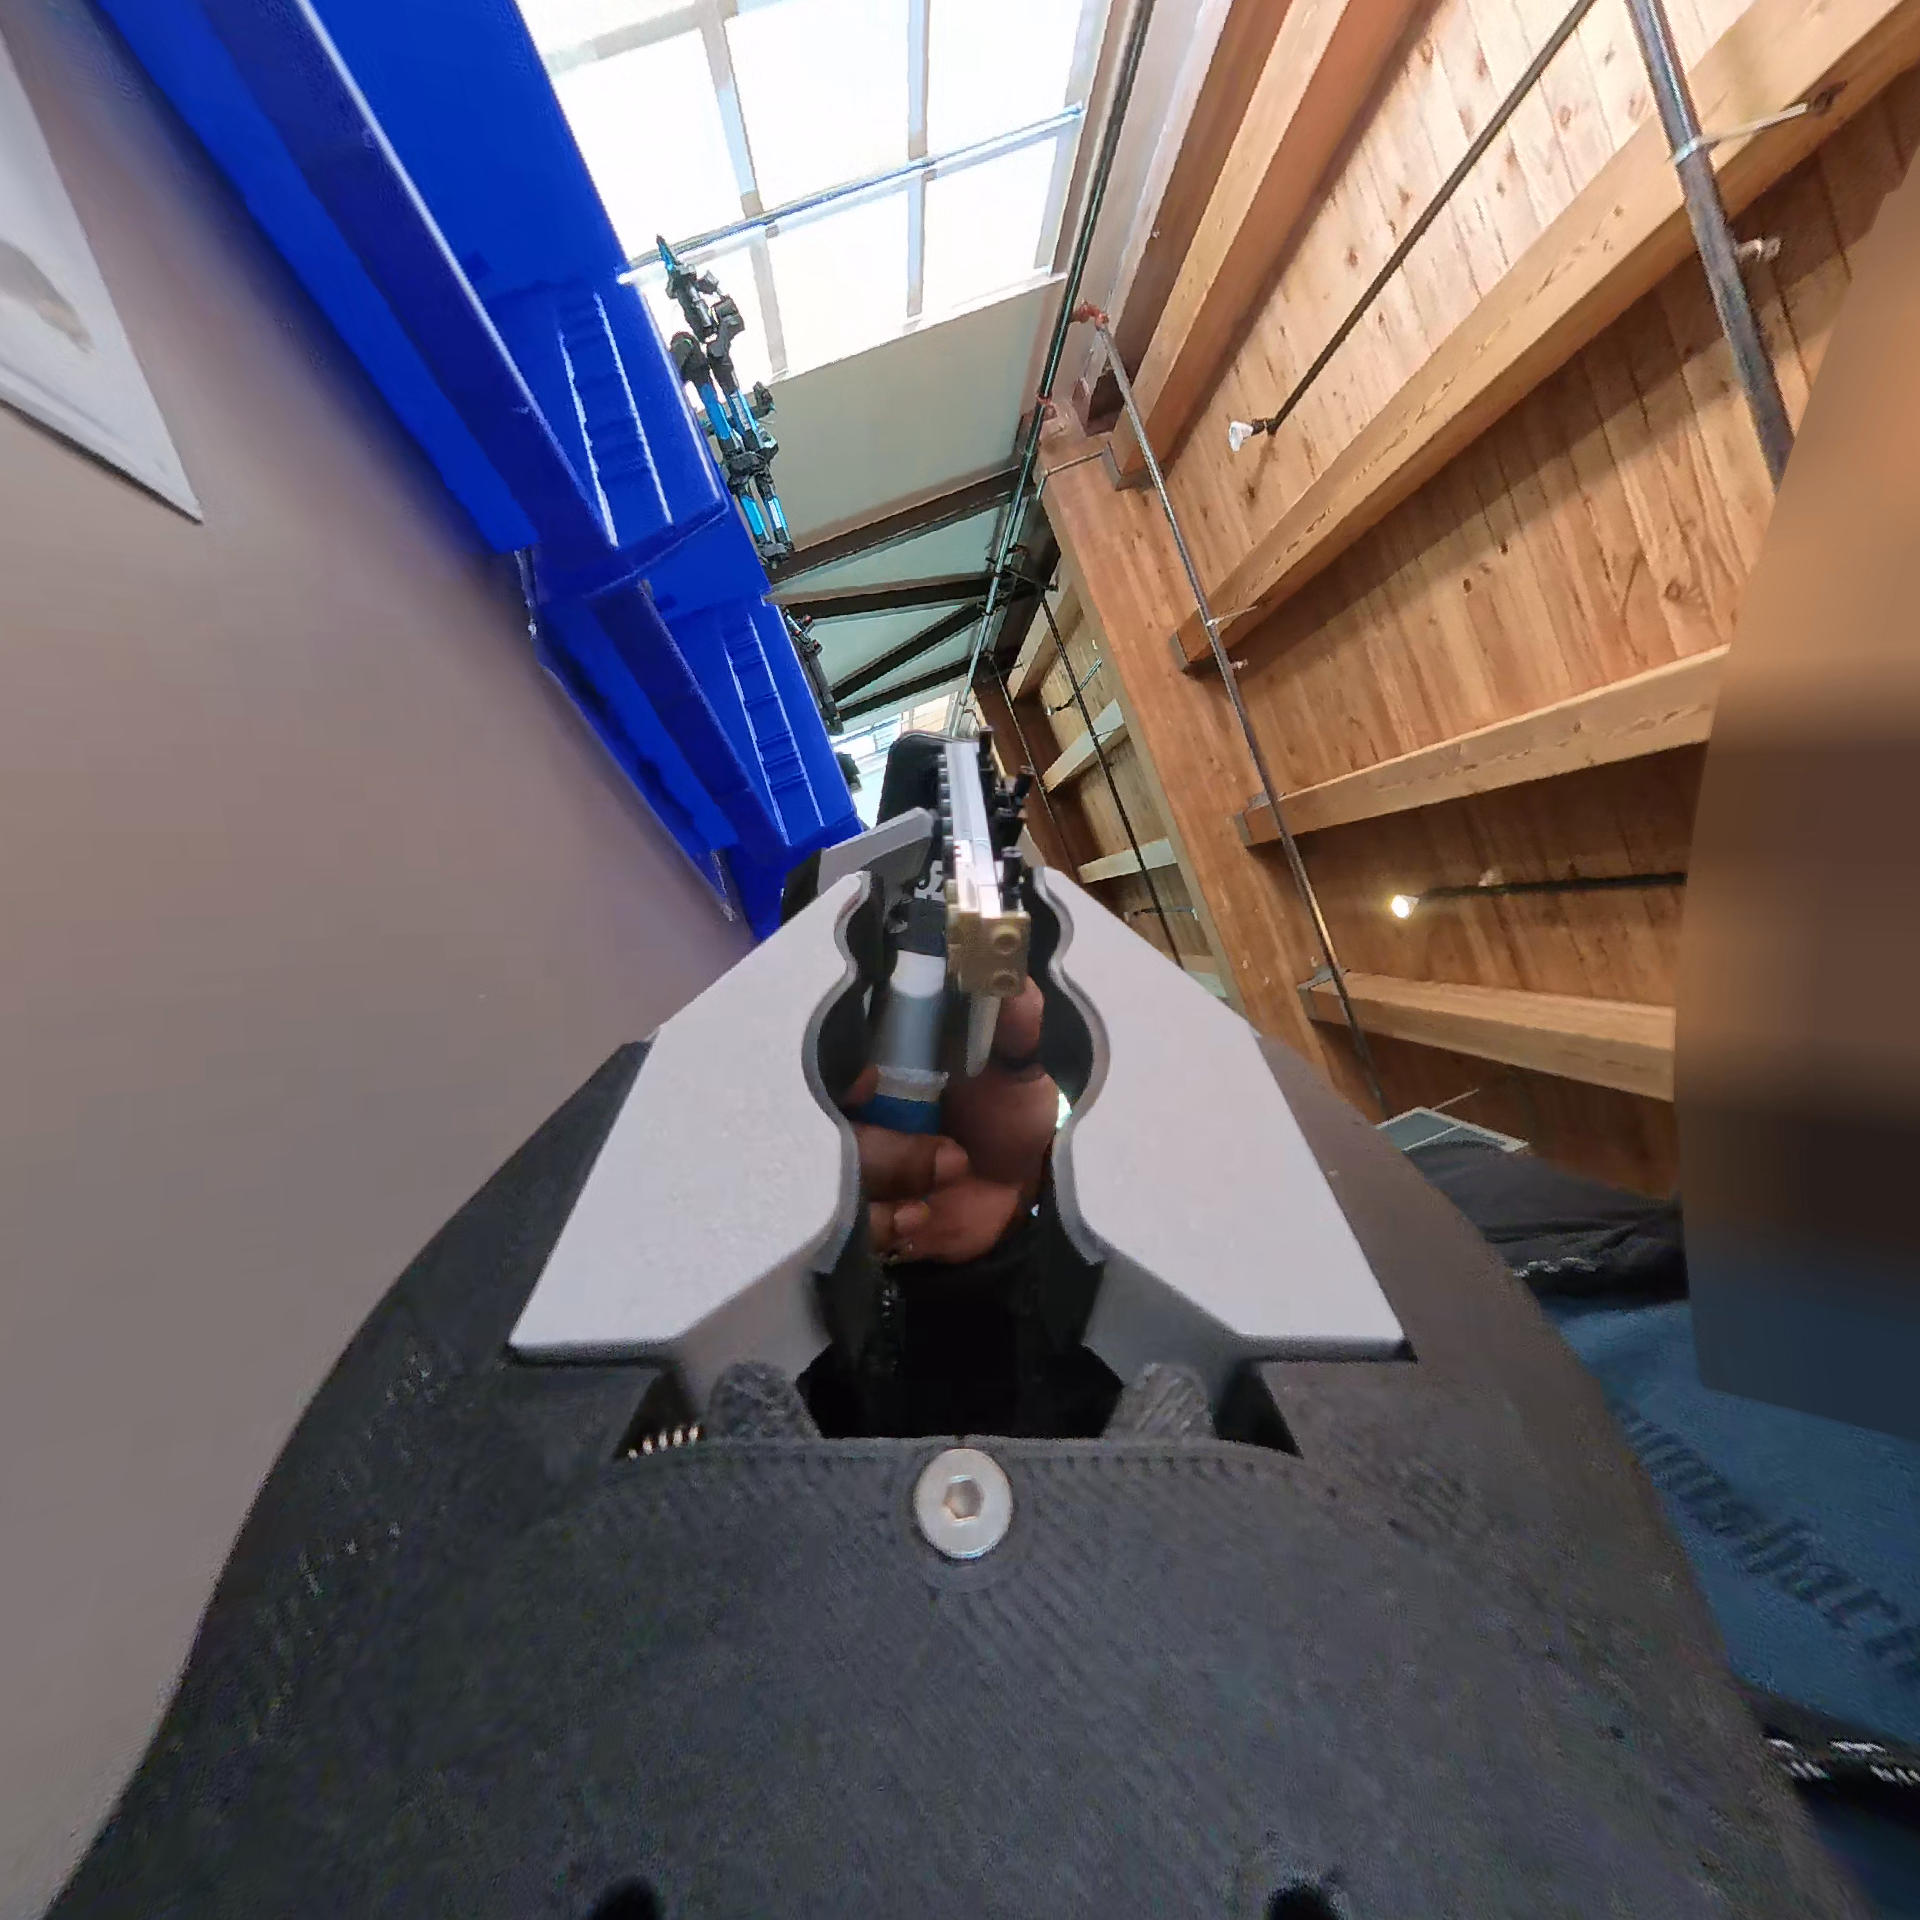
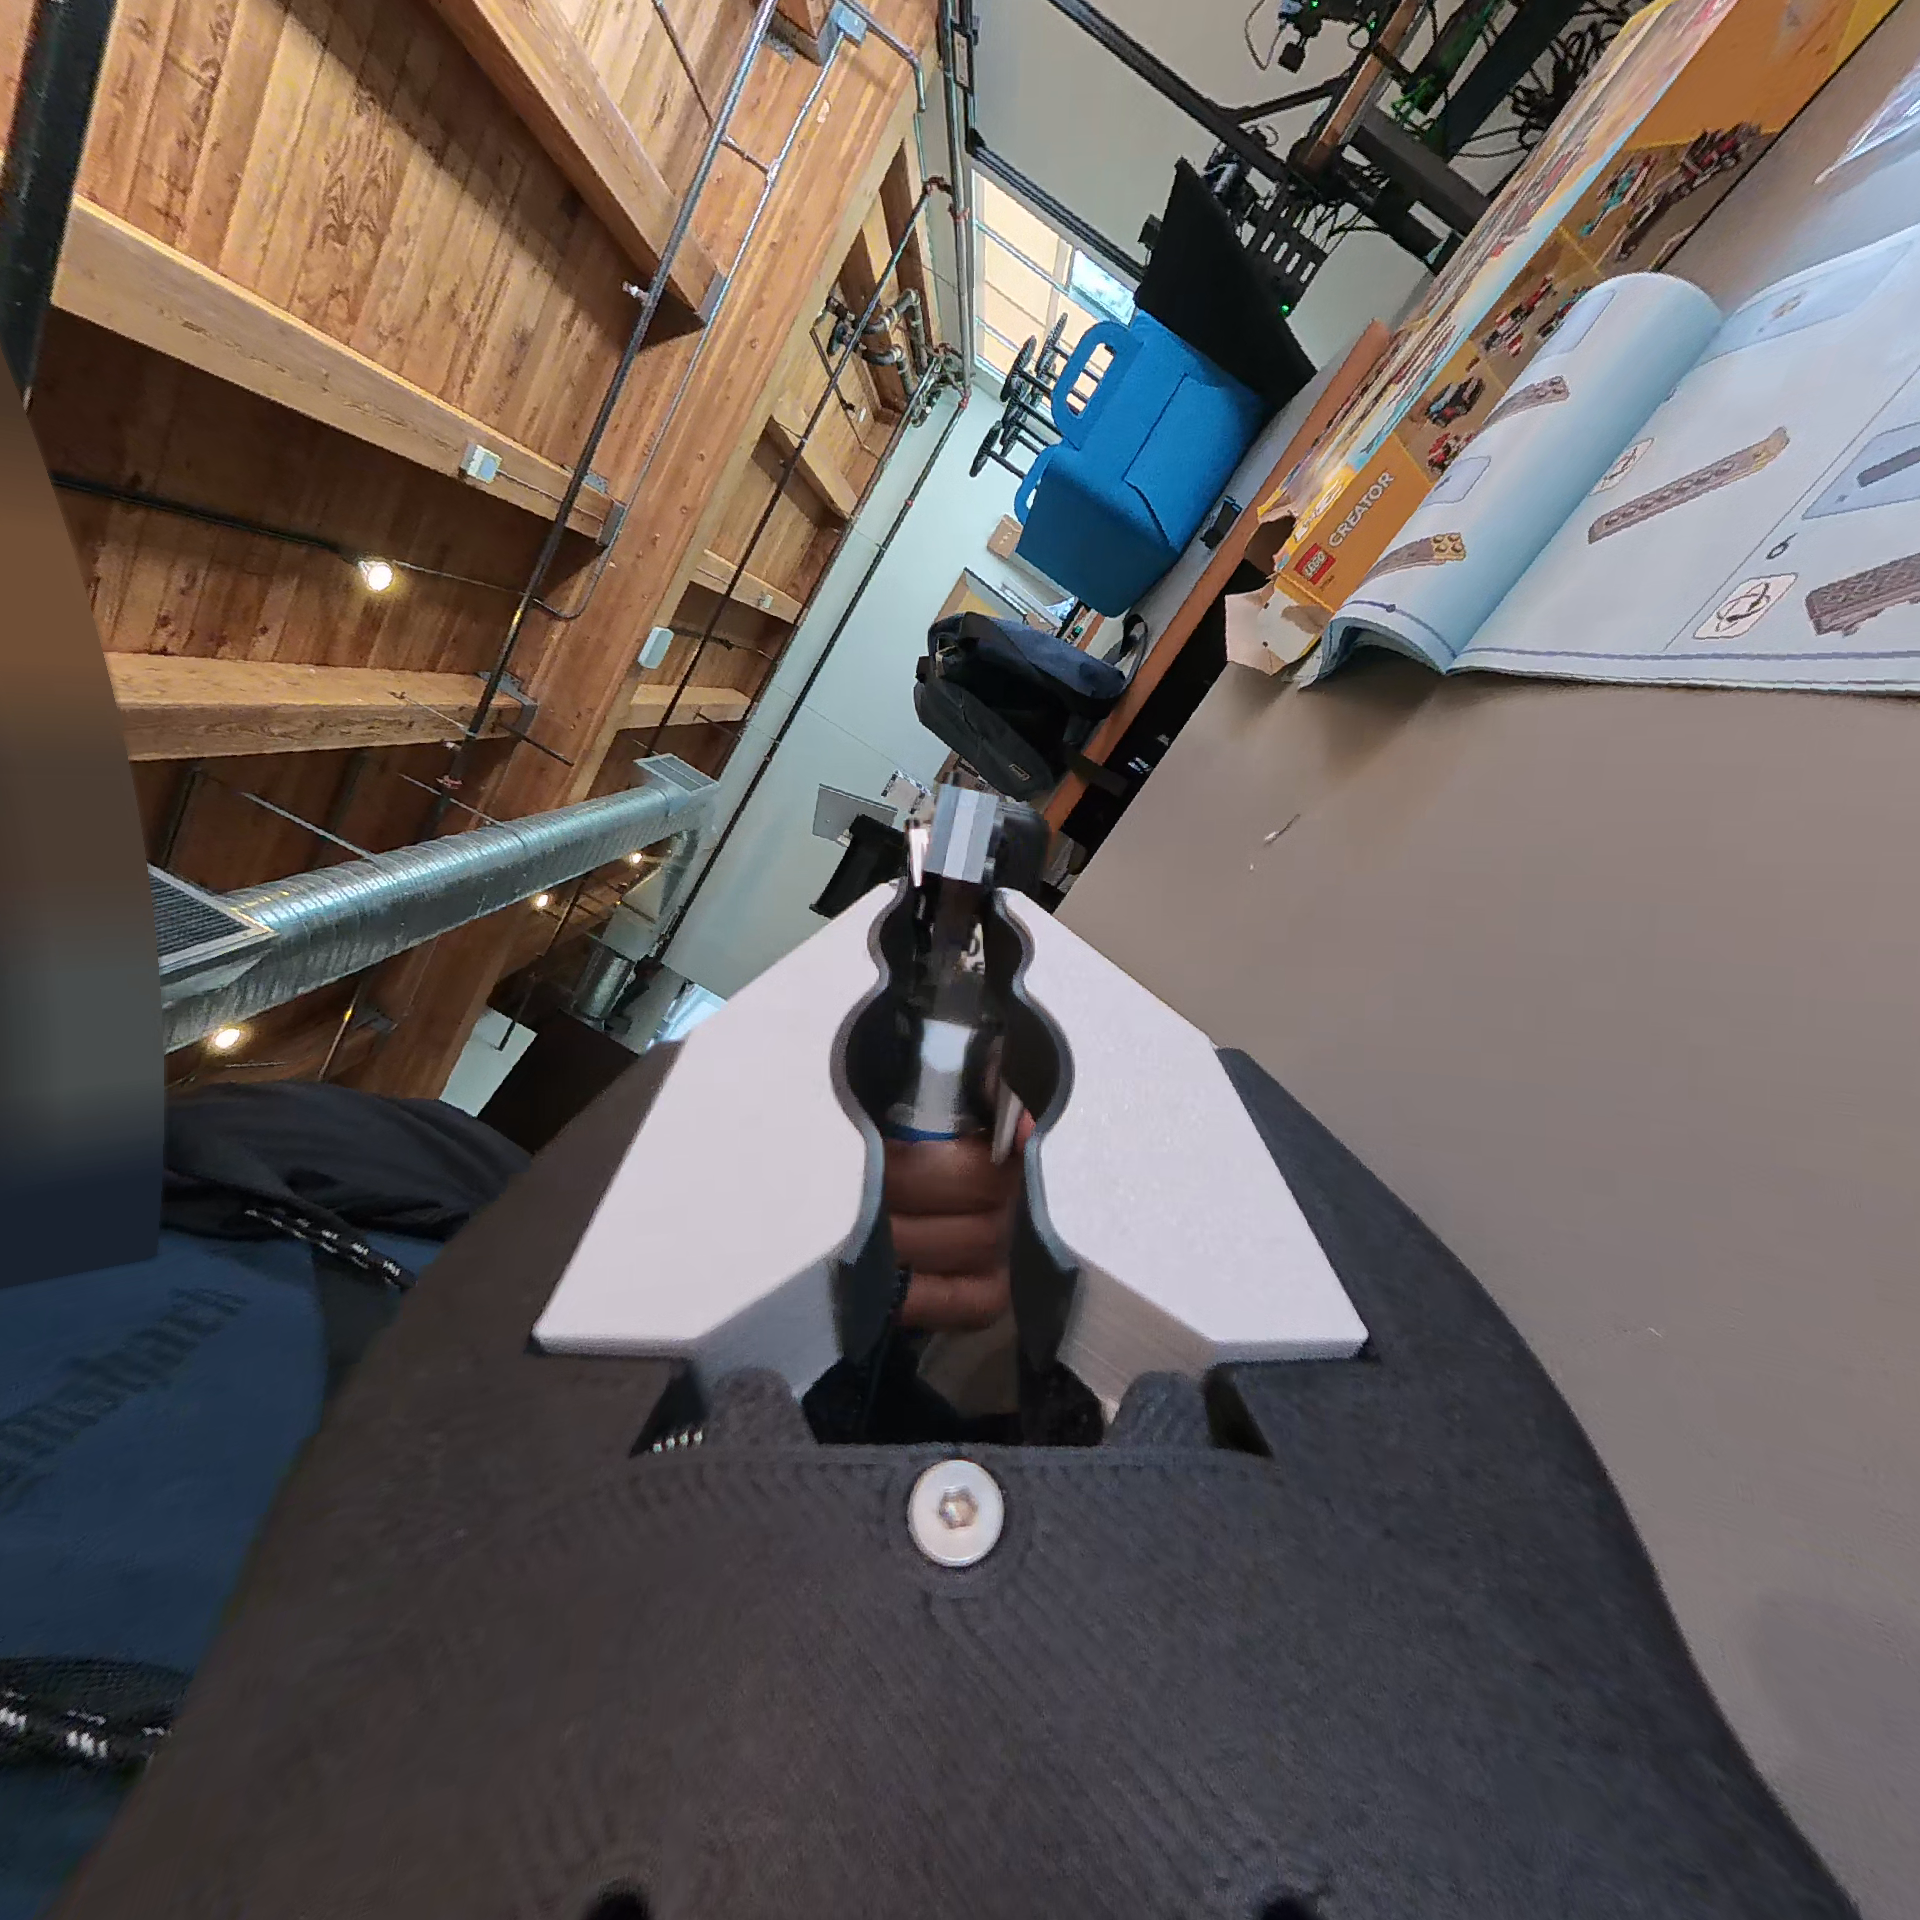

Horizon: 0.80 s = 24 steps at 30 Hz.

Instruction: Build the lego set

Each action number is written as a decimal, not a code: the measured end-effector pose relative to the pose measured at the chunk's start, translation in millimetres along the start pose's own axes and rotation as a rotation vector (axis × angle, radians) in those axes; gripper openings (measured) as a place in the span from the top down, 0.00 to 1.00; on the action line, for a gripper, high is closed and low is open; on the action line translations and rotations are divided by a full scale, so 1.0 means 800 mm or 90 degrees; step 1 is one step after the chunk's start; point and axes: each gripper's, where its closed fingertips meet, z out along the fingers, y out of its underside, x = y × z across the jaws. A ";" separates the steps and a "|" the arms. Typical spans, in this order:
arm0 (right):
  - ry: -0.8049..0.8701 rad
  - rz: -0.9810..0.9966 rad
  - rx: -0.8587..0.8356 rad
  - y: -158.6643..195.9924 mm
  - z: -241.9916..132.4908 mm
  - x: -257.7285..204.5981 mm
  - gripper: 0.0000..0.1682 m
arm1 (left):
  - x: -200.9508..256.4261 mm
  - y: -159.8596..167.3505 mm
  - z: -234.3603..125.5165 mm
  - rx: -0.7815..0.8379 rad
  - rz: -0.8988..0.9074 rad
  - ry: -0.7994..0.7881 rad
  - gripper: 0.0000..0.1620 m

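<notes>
Left wrist view: left gripper (image 1: 961,914) points across at the other tool, fingers nearly together at the tips; a small lego assembly (image 1: 982,904), tan plate with studs on a pale long piece, sits at frame centre right at those tips. Looks pinched, but I cannot tell which tool actually holds it. Hand (image 1: 951,1164) on the opposite handle visible through the gap. Blue bins (image 1: 623,436) upper left, tabletop (image 1: 312,935) left side.

Right wrist view: right gripper (image 2: 951,894) fingers close at the tips; grey bit of the assembly pokes out beyond them, centre frame. Clamped or only touching, cannot tell.

Progress: early, judging by how few parts are joined and the instruction booklet (image 2: 1662,499) open at right on steps showing long tan plates. Most of the build likely remains; no loose bricks in view.

Writing: lego box (image 2: 1382,499), yellow, upper right, carries a logo and printed text; booklet has diagrams. Dark garment lower left has lettering, blurred.
</notes>
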 end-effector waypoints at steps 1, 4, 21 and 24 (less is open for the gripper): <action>0.002 0.001 0.001 0.000 0.000 0.001 0.94 | -0.002 0.001 0.000 0.002 -0.011 0.000 0.84; 0.003 0.007 0.001 0.000 0.000 0.004 0.94 | -0.003 0.002 0.002 0.008 -0.025 0.002 0.85; 0.044 0.043 -0.003 0.009 0.012 0.017 0.93 | -0.011 -0.002 -0.006 0.130 -0.008 -0.034 0.93; 0.056 0.046 -0.012 0.012 0.015 0.019 0.93 | -0.014 -0.003 -0.009 0.125 0.005 -0.046 0.93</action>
